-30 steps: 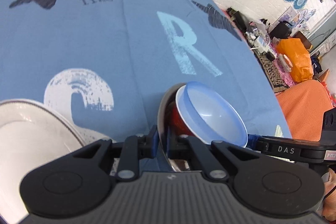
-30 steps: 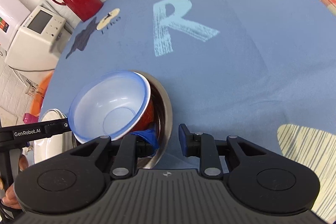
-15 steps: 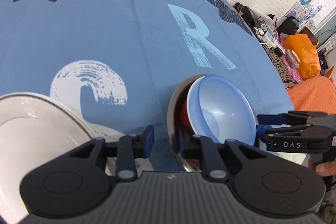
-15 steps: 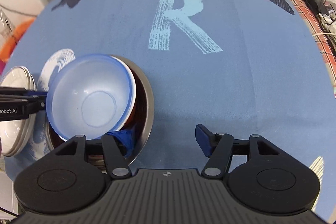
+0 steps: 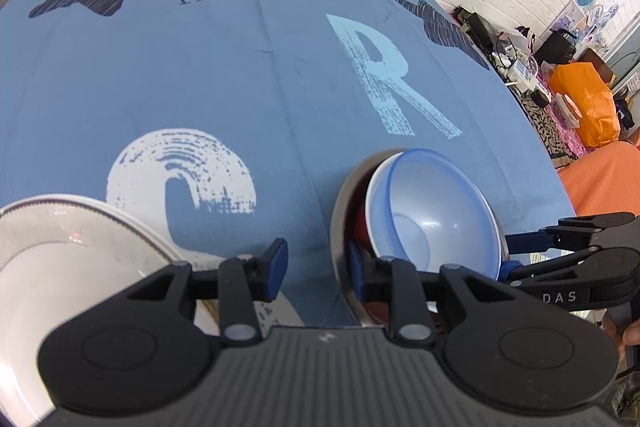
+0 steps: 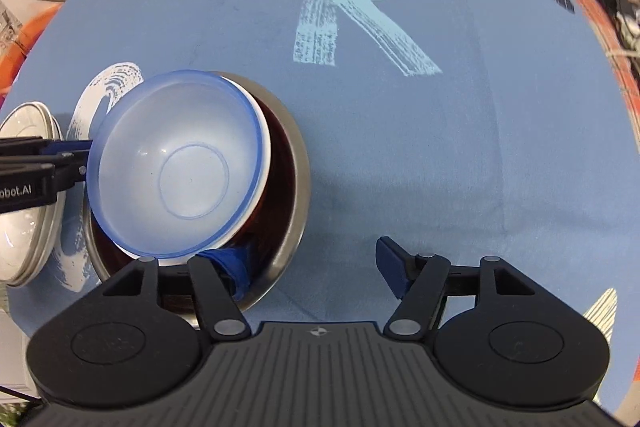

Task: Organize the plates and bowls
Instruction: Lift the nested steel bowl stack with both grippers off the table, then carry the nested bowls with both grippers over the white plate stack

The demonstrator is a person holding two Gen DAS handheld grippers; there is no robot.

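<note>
Both grippers' fingers apart beside seemingly tilted blue bowl [image 6: 176, 167].

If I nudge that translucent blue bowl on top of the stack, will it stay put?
Probably not. The blue bowl sits tilted and off-centre on the bowls nested in the steel bowl, so it may slide or rock. It looks like thin plastic: likely light, slightly flexible, not fragile.

Both handheld rigs match: the left gripper [image 5: 316, 269] has matte black linkage arms, silver pivot screws, blue pads [image 5: 276, 269] and a ribbed grey body. The right gripper [image 6: 316, 261] looks the same; its side, seen from the left wrist view, reads "DAS".
</note>
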